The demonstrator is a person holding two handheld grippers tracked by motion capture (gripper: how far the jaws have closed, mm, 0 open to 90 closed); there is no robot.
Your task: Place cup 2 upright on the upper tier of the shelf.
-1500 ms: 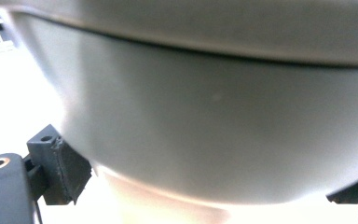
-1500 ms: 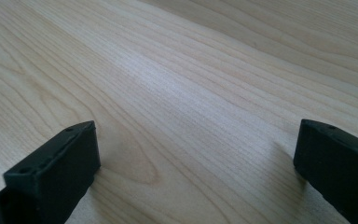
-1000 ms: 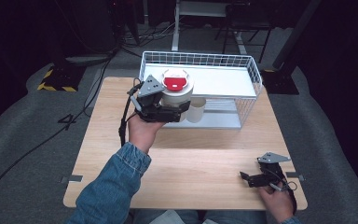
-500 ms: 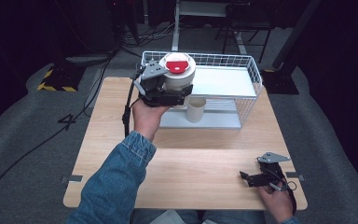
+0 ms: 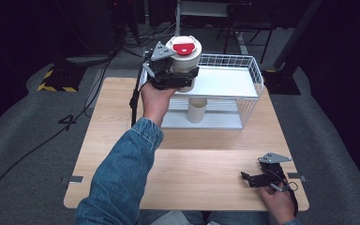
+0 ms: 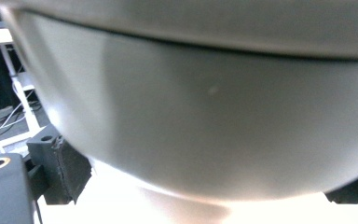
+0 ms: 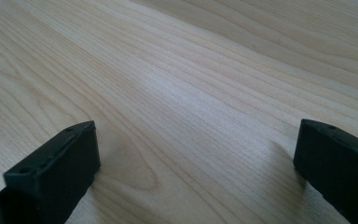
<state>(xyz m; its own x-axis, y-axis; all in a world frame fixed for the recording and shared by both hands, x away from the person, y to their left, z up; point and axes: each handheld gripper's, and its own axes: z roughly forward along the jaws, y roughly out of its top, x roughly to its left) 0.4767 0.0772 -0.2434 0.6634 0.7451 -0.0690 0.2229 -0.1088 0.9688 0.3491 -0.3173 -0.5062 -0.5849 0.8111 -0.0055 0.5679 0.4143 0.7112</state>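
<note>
A white round container (image 5: 186, 57) with a red disc on its top is held in the air above the left end of the white wire rack (image 5: 254, 75). My left gripper (image 5: 182, 78) is shut on its lower body. In the left gripper view the container's pale wall (image 6: 205, 102) looms close, with black pads (image 6: 67, 169) pressed to its sides. My right gripper (image 5: 249, 178) rests on the wooden table (image 5: 201, 168) at the front right, open. In the right gripper view its gripper (image 7: 196, 154) has bare wood between the fingers.
The rack has a white upper shelf (image 5: 225, 82) and a lower level where a beige cup (image 5: 197, 110) stands upright. A black cable (image 5: 133, 101) hangs from the left gripper. Dark floor and equipment surround the table.
The left gripper has lifted the white container upward and farther back, from beside the rack's front left to above its upper shelf. The right gripper has stayed put.
</note>
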